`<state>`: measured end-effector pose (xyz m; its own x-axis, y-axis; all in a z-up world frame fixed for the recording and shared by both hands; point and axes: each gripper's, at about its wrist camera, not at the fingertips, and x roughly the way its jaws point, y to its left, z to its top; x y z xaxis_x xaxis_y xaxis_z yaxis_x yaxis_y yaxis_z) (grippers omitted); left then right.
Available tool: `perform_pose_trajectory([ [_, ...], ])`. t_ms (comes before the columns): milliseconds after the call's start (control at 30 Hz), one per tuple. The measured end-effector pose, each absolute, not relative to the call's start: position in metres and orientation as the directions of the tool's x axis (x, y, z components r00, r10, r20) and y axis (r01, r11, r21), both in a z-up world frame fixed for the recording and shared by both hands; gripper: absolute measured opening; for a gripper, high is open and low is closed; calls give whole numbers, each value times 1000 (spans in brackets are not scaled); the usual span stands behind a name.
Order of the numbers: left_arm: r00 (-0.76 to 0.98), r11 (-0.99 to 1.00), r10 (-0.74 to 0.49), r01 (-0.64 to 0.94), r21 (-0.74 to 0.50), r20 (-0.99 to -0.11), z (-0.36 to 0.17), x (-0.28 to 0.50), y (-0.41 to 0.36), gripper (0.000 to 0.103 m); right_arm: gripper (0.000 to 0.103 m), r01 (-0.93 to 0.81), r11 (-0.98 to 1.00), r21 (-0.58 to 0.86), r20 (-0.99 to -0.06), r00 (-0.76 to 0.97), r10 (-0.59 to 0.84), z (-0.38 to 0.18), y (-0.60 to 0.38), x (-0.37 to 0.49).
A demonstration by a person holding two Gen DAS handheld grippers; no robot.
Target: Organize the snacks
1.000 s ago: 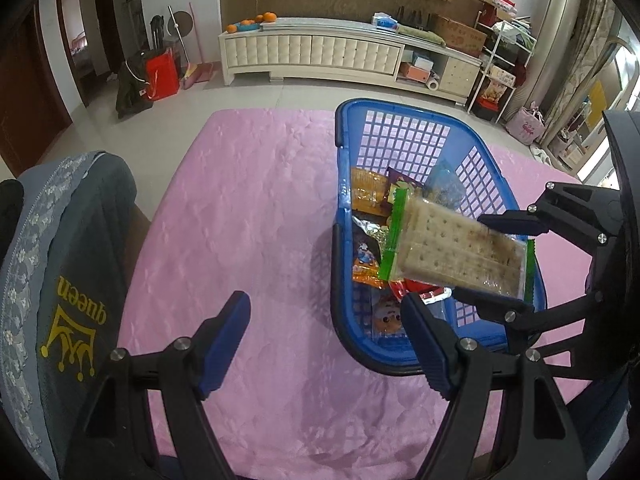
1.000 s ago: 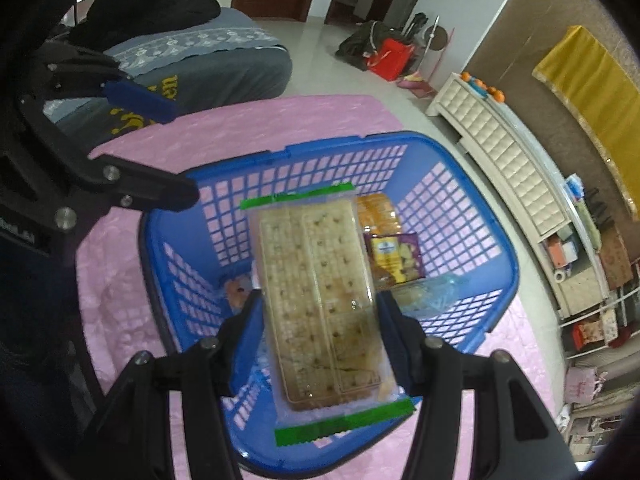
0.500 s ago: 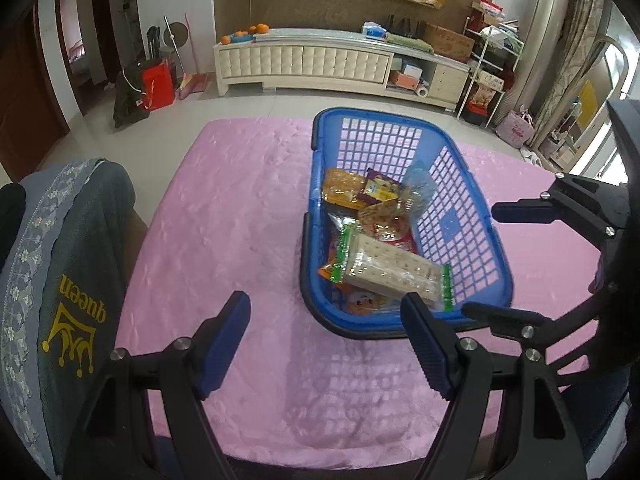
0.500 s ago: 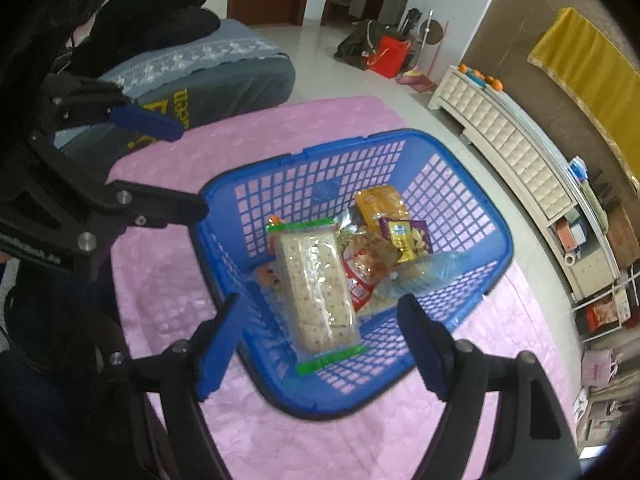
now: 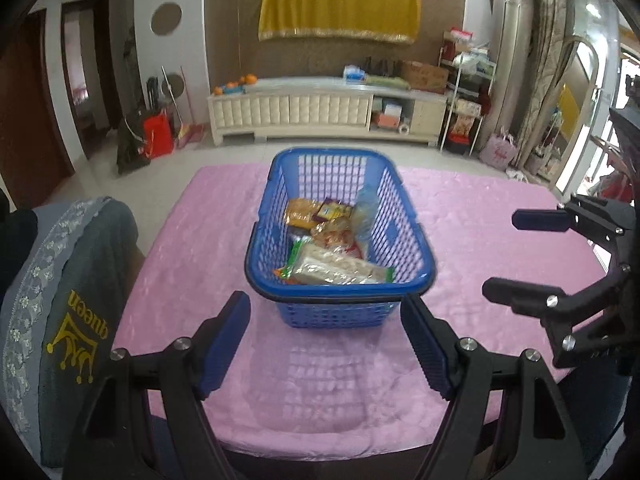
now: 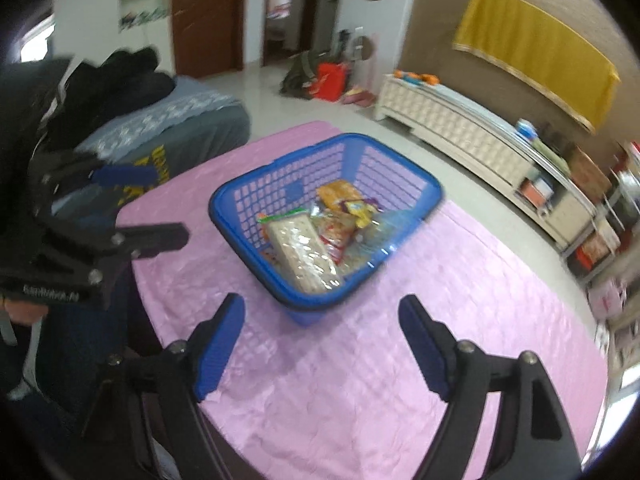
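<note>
A blue plastic basket [image 5: 340,304] [image 6: 236,196] stands on the pink tablecloth. Inside it lies a clear pack of crackers with green ends [image 5: 336,270] [image 6: 304,252], on top of several other snack packets [image 5: 316,212] [image 6: 344,204]. My left gripper [image 5: 326,344] hovers open over the cloth just in front of the basket, nothing between its blue pads. My right gripper [image 6: 322,344] is open too and empty, back from the basket's near corner. In the left wrist view the right gripper [image 5: 516,258] shows at the right edge. The left gripper [image 6: 156,204] shows at the left of the right wrist view.
The pink tablecloth [image 5: 480,248] [image 6: 460,300] covers the table all round the basket. A grey chair cover printed "queen" [image 5: 72,312] [image 6: 168,132] stands at the table's left side. Beyond are a tiled floor, a white sideboard [image 5: 320,112] and a yellow cloth on the wall.
The right gripper let go of the cracker pack, which dropped into the basket. Both grippers have pulled back and up from the basket, and the right one has rolled.
</note>
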<state>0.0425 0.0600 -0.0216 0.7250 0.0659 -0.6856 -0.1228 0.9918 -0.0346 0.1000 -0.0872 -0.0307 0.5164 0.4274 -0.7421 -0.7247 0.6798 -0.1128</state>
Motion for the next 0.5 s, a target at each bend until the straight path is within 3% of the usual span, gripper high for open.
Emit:
perform_pose_trajectory([
  [133,794,994,65,-107,-33,-604,-13,20,38,76,83,-631,775,-31,-674,586,450,-21,-120,83],
  [367,873,995,51,-85,-48,-484,-3,-8,14,76,86,-430,903,-22,-540,765,351,-7,-159,46],
  [500,910,996,30,-64,-67,-412,0,-24,5,76,94,-347,937,27,-469,824,318,-5,-176,28],
])
